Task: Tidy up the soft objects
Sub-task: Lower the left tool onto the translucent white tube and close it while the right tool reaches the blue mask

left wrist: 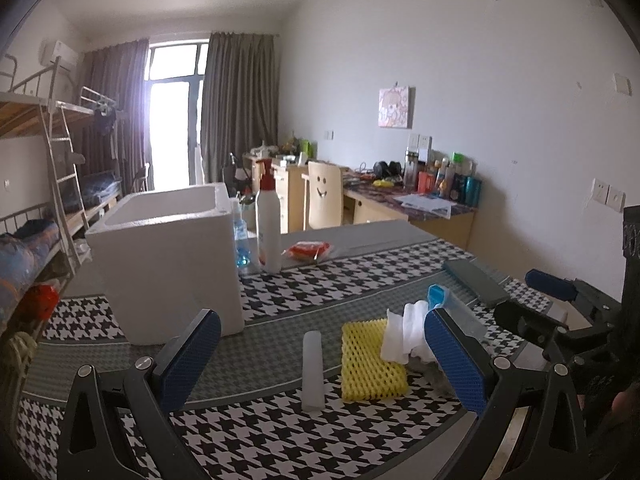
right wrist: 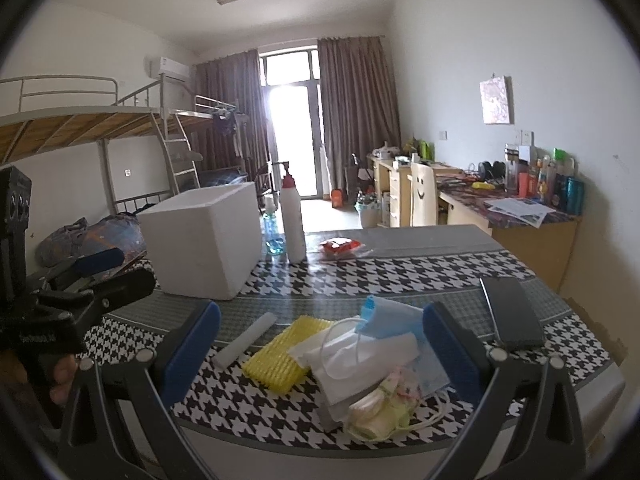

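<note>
- Right gripper [right wrist: 320, 356] hangs low over the near edge of the table [right wrist: 400, 276], blue fingers [right wrist: 192, 354] spread wide, nothing between them but air.
- Under it lies the soft pile: a small pastel cloth bundle [right wrist: 384, 404] nearest, white tissue [right wrist: 348, 356] on top, blue face masks [right wrist: 390, 316] behind the tissue.
- The yellow foam net [right wrist: 276, 360] touches the pile on its left; the white foam tube [right wrist: 245, 338] lies just beyond the net.
- Left gripper [left wrist: 322, 360], fingers [left wrist: 188, 364] also wide apart and empty, is framing that tube [left wrist: 313, 370] and net [left wrist: 370, 360].
- A dark phone [right wrist: 514, 314] lies flat, well right of the pile.
- Behind the pile, on the left, the white foam box [right wrist: 204, 236] stands open-topped.
- Just right of the box: a blue-liquid bottle [right wrist: 274, 232], a white pump bottle [right wrist: 293, 220], then a red packet [right wrist: 340, 246].
</note>
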### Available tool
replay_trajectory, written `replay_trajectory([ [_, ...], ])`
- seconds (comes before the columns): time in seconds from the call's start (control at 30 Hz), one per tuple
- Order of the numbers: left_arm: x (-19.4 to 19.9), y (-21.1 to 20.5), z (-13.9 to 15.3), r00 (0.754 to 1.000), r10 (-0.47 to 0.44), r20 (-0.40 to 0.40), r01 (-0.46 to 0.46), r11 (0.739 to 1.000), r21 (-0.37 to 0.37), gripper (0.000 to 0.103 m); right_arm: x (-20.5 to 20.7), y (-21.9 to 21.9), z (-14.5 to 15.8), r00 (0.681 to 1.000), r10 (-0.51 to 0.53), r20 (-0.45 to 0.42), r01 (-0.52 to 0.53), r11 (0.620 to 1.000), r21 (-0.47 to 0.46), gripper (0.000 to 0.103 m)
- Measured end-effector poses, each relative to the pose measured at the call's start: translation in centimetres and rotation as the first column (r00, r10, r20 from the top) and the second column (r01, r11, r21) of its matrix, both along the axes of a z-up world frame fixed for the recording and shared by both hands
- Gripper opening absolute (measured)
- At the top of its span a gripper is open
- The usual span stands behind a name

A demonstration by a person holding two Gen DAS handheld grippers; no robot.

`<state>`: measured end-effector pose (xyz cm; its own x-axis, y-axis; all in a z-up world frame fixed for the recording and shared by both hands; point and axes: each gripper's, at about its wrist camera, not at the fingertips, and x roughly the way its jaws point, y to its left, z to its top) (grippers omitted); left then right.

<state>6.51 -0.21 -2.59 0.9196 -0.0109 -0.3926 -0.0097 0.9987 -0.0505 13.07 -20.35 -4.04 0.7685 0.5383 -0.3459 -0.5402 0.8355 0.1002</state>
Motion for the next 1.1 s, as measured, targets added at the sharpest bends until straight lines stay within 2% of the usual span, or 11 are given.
replay_trajectory([
  [0.8, 5.4, 0.3, -3.9, 0.985, -0.013, -0.170, 0.012, 1.000, -0.011, 0.102, 4.3, -0.9, -2.1, 0.990, -0.081, -0.113, 0.076, 0.996, -0.043, 0.102],
  [1.1, 7.0, 0.6, -5.3, 0.971, -0.026, -0.239, 0.018, 0.999, -0.032, 0.090, 5.7, -1.5, -2.7, 0.985, -0.109, -0.136, 0.102, 0.993, -0.055, 0.102],
])
